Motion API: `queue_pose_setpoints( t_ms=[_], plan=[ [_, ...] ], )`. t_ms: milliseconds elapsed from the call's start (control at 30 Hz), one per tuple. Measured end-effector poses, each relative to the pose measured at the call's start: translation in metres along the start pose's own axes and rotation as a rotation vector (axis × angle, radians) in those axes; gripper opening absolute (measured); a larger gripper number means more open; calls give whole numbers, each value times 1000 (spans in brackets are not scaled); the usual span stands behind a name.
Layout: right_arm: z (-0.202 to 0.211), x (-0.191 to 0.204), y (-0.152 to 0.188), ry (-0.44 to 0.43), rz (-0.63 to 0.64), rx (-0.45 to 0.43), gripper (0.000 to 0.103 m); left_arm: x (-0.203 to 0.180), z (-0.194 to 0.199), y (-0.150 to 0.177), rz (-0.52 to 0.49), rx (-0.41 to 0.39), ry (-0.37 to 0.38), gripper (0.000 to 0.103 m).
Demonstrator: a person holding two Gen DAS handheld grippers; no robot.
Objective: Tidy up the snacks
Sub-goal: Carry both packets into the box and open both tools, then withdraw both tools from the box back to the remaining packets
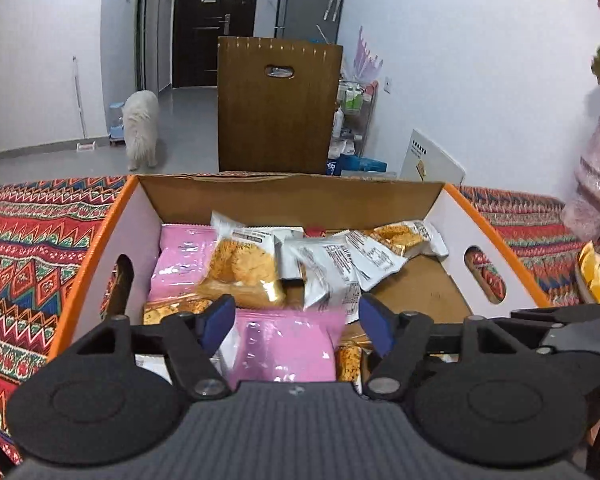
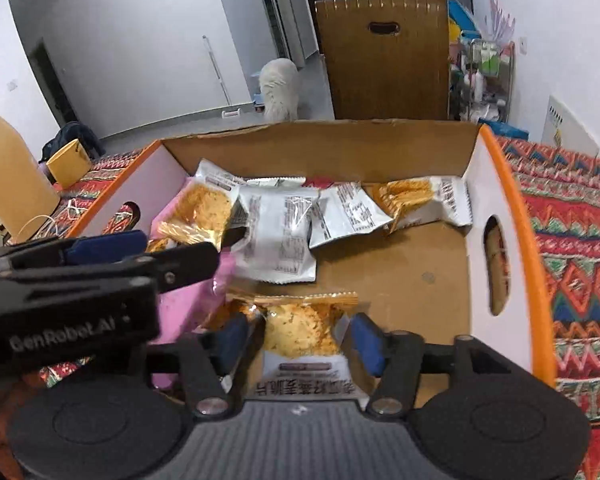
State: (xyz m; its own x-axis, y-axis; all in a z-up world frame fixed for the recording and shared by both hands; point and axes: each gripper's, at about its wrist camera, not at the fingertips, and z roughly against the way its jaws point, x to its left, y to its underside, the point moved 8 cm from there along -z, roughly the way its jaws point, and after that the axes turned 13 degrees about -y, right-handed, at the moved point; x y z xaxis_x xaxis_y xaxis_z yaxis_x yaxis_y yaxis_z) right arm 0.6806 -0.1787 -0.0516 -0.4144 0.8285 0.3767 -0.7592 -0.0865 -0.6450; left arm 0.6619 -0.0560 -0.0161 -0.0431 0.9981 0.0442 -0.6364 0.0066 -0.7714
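- We're looking down into the cardboard box (image 1: 456,216) with the orange rim, sitting on the patterned cloth (image 1: 32,240), and it's already well stocked with snacks.
- Along the far wall there's a row of white packets (image 2: 276,240) and gold cracker packs (image 2: 408,196), lying loosely and overlapping, not squared up.
- On the left side, pink packets (image 1: 180,256) are stacked near the wall, with a big gold cracker pack (image 1: 240,272) just beside them.
- The left gripper (image 1: 296,320) hangs over another pink packet (image 1: 284,344) at the near edge; its jaws stand about half apart, on either side of the packet, and I see no pad pressing on it.
- The right gripper (image 2: 296,340) is doing the same thing over a cracker packet (image 2: 300,332) at the near middle, jaws parted with the pack lying between them on the box floor.
- The right half of the box floor is bare cardboard, so there's plenty of room left.
- My read: most snacks are in, both of these look set down, and tidying into neat rows seems to be what's left.
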Motion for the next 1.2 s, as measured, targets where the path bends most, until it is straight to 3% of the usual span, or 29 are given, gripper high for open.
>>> queue_pose_setpoints(
  t_ms=[167, 300, 500, 567, 733, 867, 1000, 1200],
  plan=[
    [48, 8, -8, 12, 39, -72, 67, 15, 40, -16, 11, -59, 0, 73],
    [113, 24, -16, 27, 93, -168, 73, 31, 93, -25, 8, -128, -1, 78],
    [206, 47, -5, 51, 147, -295, 90, 47, 178, -10, -37, -222, -10, 83],
    [235, 56, 9, 54, 168, -336, 95, 53, 207, 4, -39, -256, -21, 86],
    [297, 71, 46, 73, 191, -431, 97, 64, 262, 46, -26, -293, -36, 90],
    [328, 84, 81, 71, 205, -485, 103, 68, 299, 85, -3, -332, -48, 94],
    [342, 95, 127, 94, 235, -520, 103, 74, 329, 125, 43, -327, -38, 97],
    [346, 107, 201, 109, 238, -525, 103, 78, 349, 189, 35, -282, -64, 99]
  ],
)
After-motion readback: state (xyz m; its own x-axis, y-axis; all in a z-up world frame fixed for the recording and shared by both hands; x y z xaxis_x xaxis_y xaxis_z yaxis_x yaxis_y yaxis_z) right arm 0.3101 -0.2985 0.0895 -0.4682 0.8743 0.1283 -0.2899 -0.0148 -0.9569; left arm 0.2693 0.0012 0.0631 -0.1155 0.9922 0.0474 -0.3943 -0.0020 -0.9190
